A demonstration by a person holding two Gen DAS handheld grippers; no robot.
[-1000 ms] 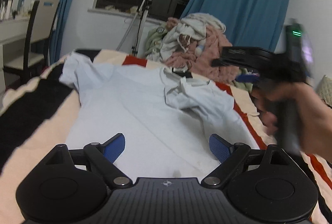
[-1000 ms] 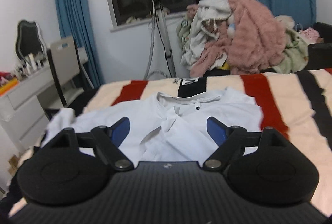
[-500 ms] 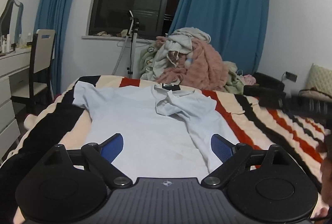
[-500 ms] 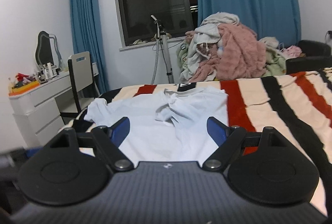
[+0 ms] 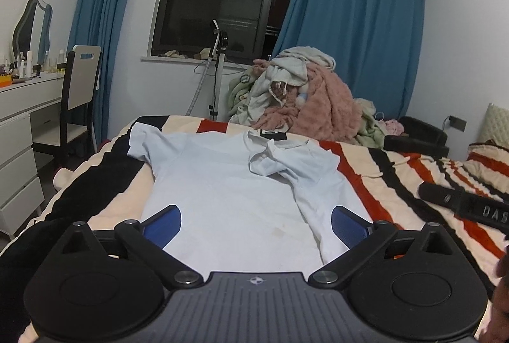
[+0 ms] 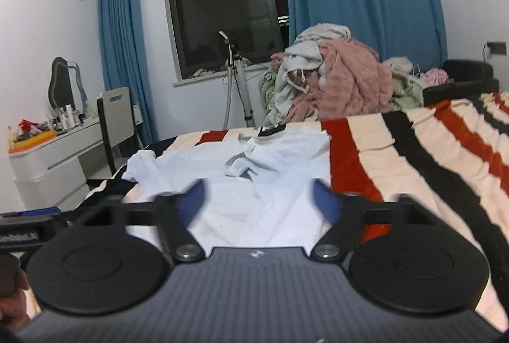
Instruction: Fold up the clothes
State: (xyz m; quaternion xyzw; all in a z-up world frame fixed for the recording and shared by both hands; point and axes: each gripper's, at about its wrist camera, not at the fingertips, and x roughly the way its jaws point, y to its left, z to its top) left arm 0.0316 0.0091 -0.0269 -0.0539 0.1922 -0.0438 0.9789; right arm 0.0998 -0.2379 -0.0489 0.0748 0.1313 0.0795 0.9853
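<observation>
While both my tools hang back at the near end of the bed, the pale blue shirt (image 5: 229, 193) lies flat straight ahead of them on the striped blanket (image 5: 397, 177), collar at the far end, hem nearest me. So its long axis runs directly away from my fingertips.

My left gripper (image 5: 256, 220) has just been opening and now stands wide, nothing between the pads; the hem sits just beyond and below them, and the shirt's body fills the gap I look through.

My right gripper (image 6: 259, 201) has just been closing and now stands partly open, its blue pads blurred, with no cloth between them. From that side the shirt (image 6: 241, 180) lies ahead and slightly left of the tool, with its right edge running past the right-hand pad.

One sleeve is already folded in over the chest near the collar; the other sleeve (image 5: 141, 142) lies spread out, far and to the left of my left tool. My guess: that sleeve comes next, and the left hand is nearer. A heap of laundry (image 5: 302, 104) waits past the collar.
</observation>
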